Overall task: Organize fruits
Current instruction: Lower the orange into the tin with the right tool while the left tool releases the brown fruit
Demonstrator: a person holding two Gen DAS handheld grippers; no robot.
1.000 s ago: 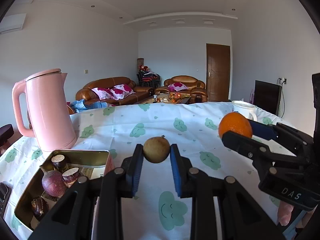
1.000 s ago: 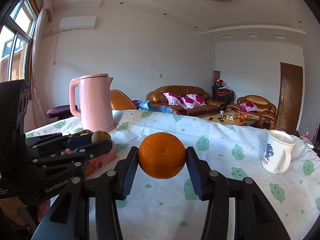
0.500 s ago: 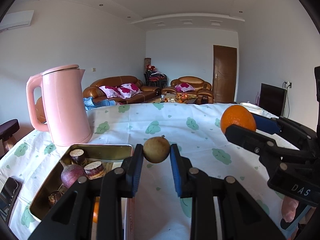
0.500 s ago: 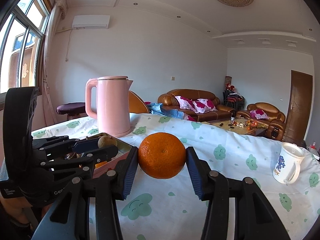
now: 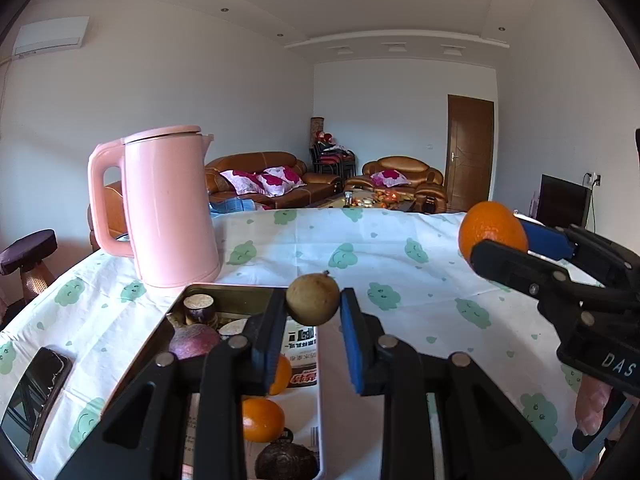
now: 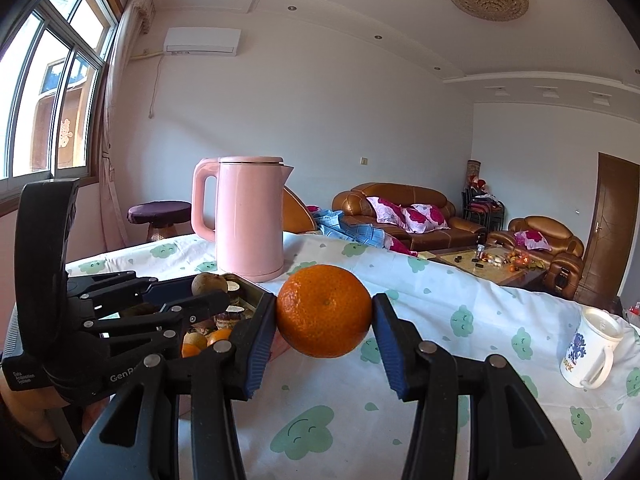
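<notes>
Fruit fills both your hands: left hand-held gripper point(image 5: 313, 306) pinches a small brown fruit point(image 5: 313, 299), now carried over the tin's point(image 5: 224, 292) far rim; right hand-held gripper point(image 6: 324, 322) clamps an orange point(image 6: 324, 310) just beside it, ready for dropping in.

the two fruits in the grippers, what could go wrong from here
The small brown fruit is pinched only at the left gripper tips, so it might slip before clearing the tin rim. The right gripper with its orange is close beside the left; both heading for the tin may collide. The tin looks crowded, so fruit may roll out.
</notes>
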